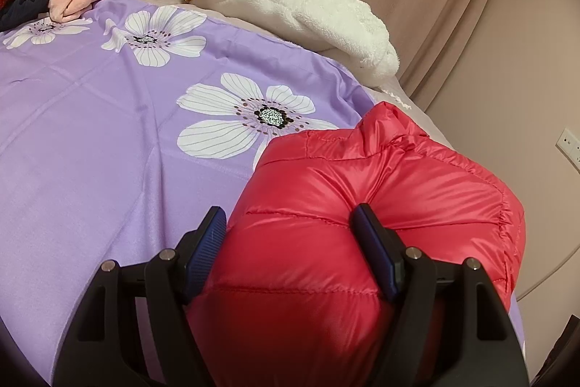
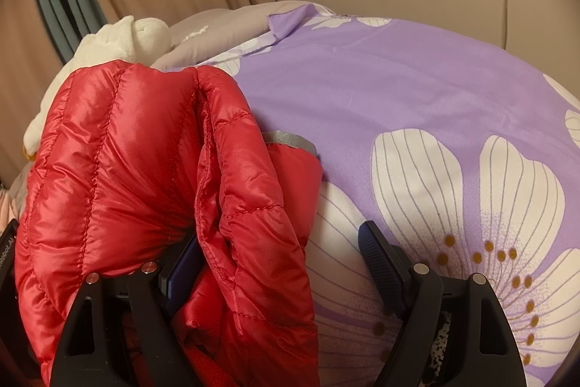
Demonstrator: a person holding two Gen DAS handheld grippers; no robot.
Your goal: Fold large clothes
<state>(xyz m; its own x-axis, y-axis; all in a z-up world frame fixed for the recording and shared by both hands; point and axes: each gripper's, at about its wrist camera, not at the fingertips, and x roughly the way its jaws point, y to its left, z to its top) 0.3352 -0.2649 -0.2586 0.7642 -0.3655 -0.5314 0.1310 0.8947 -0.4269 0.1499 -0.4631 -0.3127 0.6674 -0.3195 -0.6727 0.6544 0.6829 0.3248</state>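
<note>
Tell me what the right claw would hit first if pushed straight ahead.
Probably the purple flowered sheet: the right claw stands open and angled down at it. The red puffer jacket bulges over its left finger, though depth is unclear.

Both wrist views look down, close, sharing red jacket (image 1: pixel 362 205).

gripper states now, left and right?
Left gripper: jaws wide, clamped around the folded red quilted puffer jacket.
Right gripper: open; jacket draped over one finger, not pinched.
</note>
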